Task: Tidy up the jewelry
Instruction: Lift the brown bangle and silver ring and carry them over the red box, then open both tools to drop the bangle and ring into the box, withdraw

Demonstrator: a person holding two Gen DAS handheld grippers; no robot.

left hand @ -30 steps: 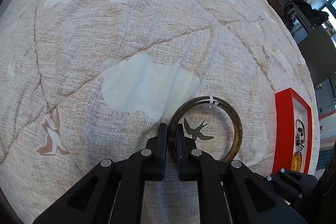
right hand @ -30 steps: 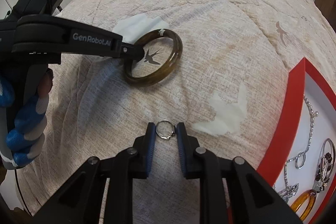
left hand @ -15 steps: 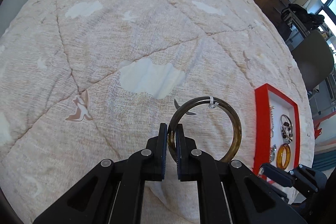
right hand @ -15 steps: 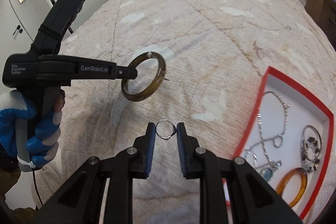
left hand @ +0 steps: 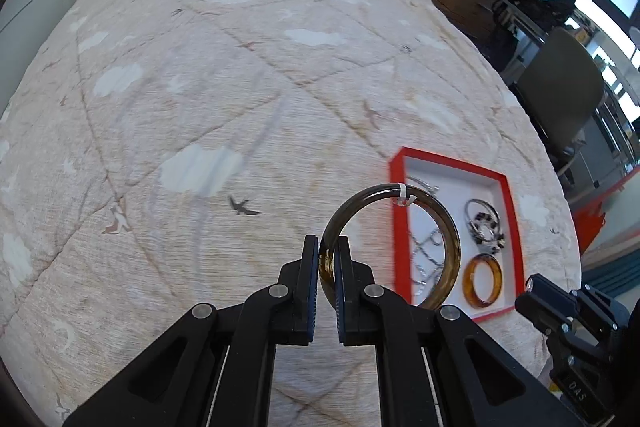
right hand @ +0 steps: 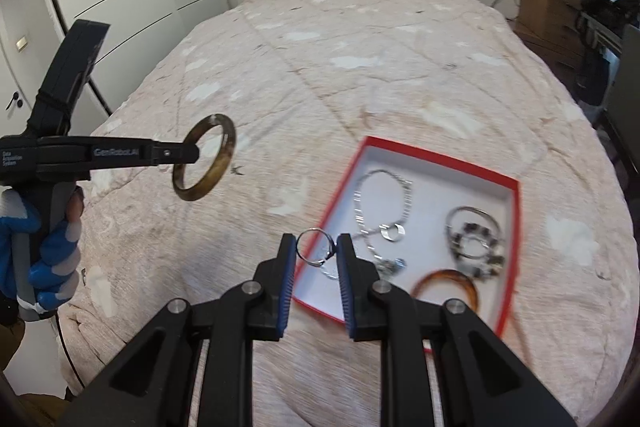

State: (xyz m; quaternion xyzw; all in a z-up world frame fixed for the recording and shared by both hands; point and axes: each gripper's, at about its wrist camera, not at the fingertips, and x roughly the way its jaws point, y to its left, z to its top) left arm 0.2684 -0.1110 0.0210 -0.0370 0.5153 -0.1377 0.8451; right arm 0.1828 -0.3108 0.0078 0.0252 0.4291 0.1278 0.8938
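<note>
Left gripper (left hand: 328, 263) clenched on the dark bangle (left hand: 448, 223), pinching its near rim edge-on; bangle held in the air above the quilt (left hand: 200, 75), lower centre of the left wrist view, overlapping the red tray (left hand: 516, 219) behind it; a white tag (left hand: 404, 195) sits at its top. Right gripper (right hand: 318, 247) grasps a small silver ring (right hand: 310, 245) between its blue pads (right hand: 286, 291), centre of the right wrist view, above the tray's near-left edge. Tray already holds a chain necklace (right hand: 384, 203), a beaded bracelet (right hand: 474, 241) and an orange bangle (right hand: 448, 283). Bangle looks rigid, smooth, probably slippery and breakable if dropped; rim pinch seems right, release low. Ring is light, stiff, tiny; likely to twist or pop out; grip across the band.
</note>
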